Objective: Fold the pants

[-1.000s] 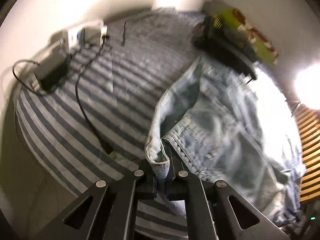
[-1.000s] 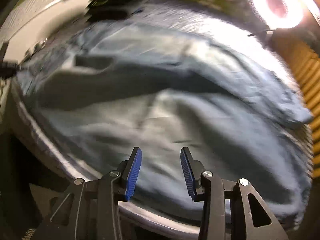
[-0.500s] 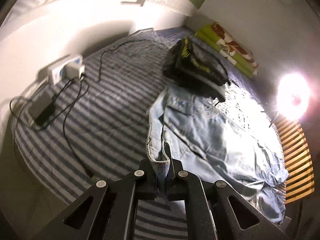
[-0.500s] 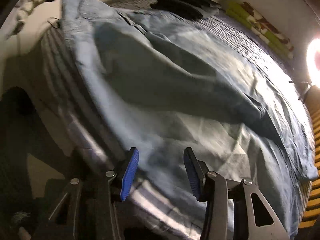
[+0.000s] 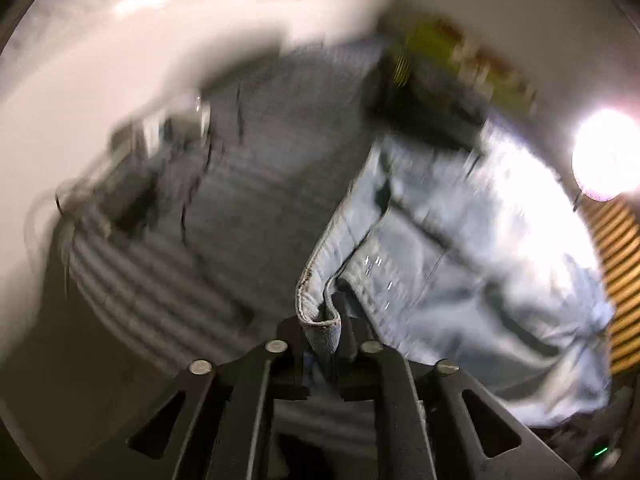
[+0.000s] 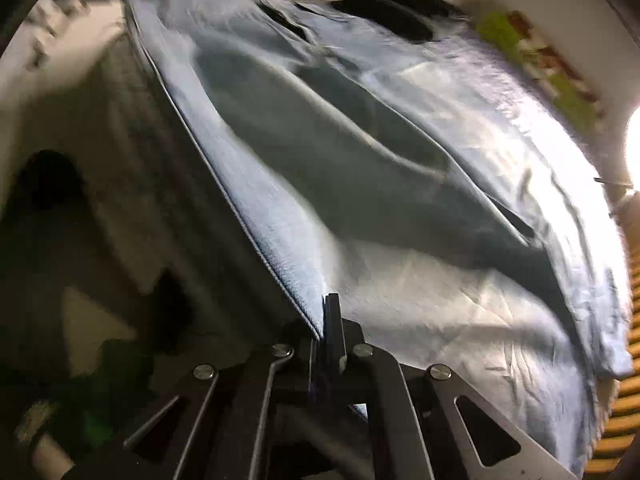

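On the striped bed (image 5: 168,280), I am clamping the jeans (image 5: 460,240) in both grippers: left gripper (image 5: 322,338) pinching the waistband while its jaws have just been easing apart, right gripper (image 6: 326,320) having just been closing on the side edge.

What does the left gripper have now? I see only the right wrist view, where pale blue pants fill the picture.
Observer: The left gripper pinches a thick stitched edge of the pants. Its jaws have just been opening a little, yet the cloth sits between them.
Operator: Does something lie beside the pants on that side?
Observer: Yes. Dark cables lie on the striped sheet, apart from the pants. That part of the picture is blurred.
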